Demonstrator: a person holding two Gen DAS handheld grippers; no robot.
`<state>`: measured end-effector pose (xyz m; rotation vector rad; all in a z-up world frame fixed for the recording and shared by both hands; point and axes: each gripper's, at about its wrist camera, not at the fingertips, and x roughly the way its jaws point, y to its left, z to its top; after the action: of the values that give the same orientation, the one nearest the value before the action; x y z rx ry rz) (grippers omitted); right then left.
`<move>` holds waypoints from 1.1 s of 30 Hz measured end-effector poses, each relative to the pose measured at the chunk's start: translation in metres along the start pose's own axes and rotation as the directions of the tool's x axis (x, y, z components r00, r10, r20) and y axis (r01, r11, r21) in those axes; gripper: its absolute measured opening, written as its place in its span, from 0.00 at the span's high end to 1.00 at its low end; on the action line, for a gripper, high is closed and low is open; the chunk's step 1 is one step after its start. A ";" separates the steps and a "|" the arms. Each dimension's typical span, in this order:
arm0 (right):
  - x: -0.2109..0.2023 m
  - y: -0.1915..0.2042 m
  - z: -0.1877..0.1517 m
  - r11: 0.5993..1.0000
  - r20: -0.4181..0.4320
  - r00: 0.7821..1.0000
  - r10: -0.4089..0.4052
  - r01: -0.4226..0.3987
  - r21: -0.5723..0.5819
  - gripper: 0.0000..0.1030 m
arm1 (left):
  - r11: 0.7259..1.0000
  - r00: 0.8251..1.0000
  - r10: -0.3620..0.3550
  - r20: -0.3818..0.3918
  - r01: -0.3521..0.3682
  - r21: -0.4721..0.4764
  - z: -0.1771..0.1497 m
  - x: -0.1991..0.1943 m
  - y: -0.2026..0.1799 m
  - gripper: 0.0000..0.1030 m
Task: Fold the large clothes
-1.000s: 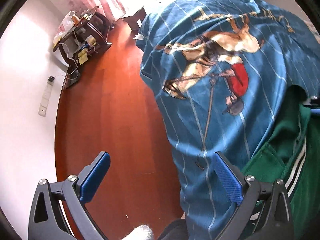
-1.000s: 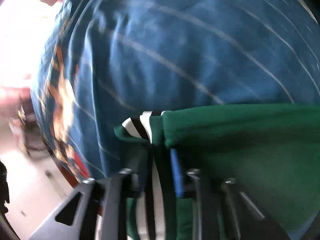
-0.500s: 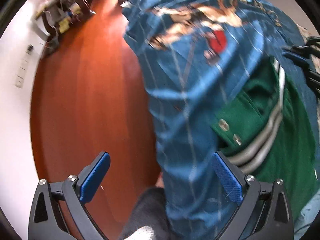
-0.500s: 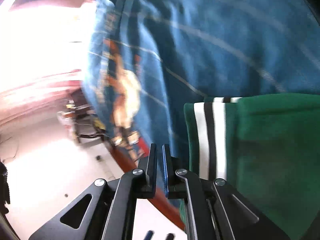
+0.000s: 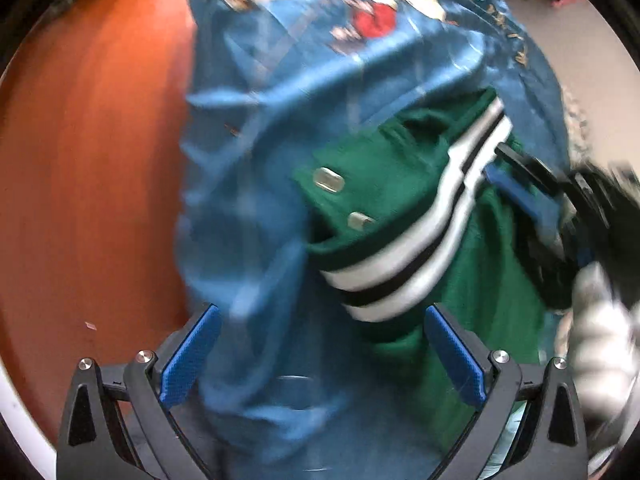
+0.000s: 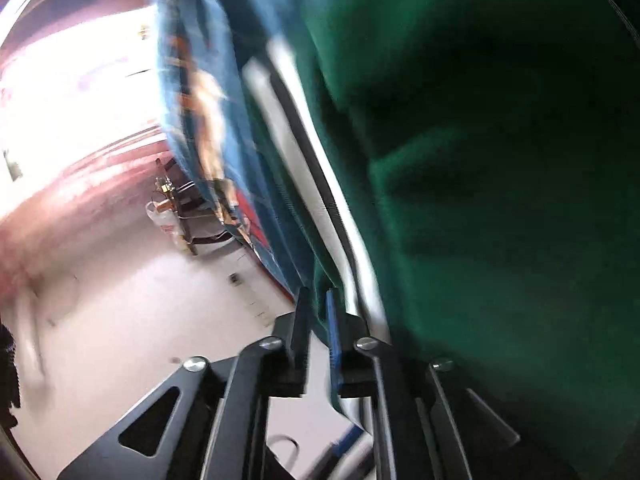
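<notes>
A green jacket [image 5: 400,184] with a blue printed lining [image 5: 272,128] and a white-and-black striped trim [image 5: 436,236] hangs in front of me, blurred by motion. My left gripper [image 5: 320,356] is open, its blue pads on either side of the hanging lining and trim. My right gripper [image 6: 318,312] is shut on the jacket's green edge [image 6: 480,160] beside the striped trim [image 6: 304,184]. It also shows at the right of the left wrist view [image 5: 520,184], pinching the fabric by the stripes.
A red-brown wooden floor [image 5: 80,160] lies to the left below the jacket. A white wall [image 6: 120,300] and a small dark side table with clutter [image 6: 176,216] show in the right wrist view. A gloved hand [image 5: 596,312] is at the right edge.
The left gripper has swung right and closer, so the jacket now hangs between its open pads. The right gripper has stayed shut on the green edge and the jacket has lifted and turned.
</notes>
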<state>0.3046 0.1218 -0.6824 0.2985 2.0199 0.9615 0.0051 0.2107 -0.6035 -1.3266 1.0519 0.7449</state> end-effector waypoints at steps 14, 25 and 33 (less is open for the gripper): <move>-0.187 -0.187 -0.114 0.946 0.280 0.944 -0.173 0.079 0.316 0.41 | 0.985 0.957 -0.037 0.287 -0.014 0.172 0.040 0.008 -0.106 0.81; -0.225 -0.227 -0.141 0.923 0.366 0.915 -0.171 0.019 0.384 0.42 | 0.954 0.946 -0.281 0.159 0.256 0.158 0.109 0.078 -0.096 0.42; -0.260 -0.237 -0.159 0.889 0.393 0.850 -0.351 0.171 0.425 0.23 | 0.960 0.931 -0.161 0.329 0.070 0.272 0.109 0.047 -0.160 0.82</move>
<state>0.3697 -0.2574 -0.6445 0.3981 1.7241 0.2781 0.1877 0.2895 -0.5909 -0.9808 0.7479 0.6970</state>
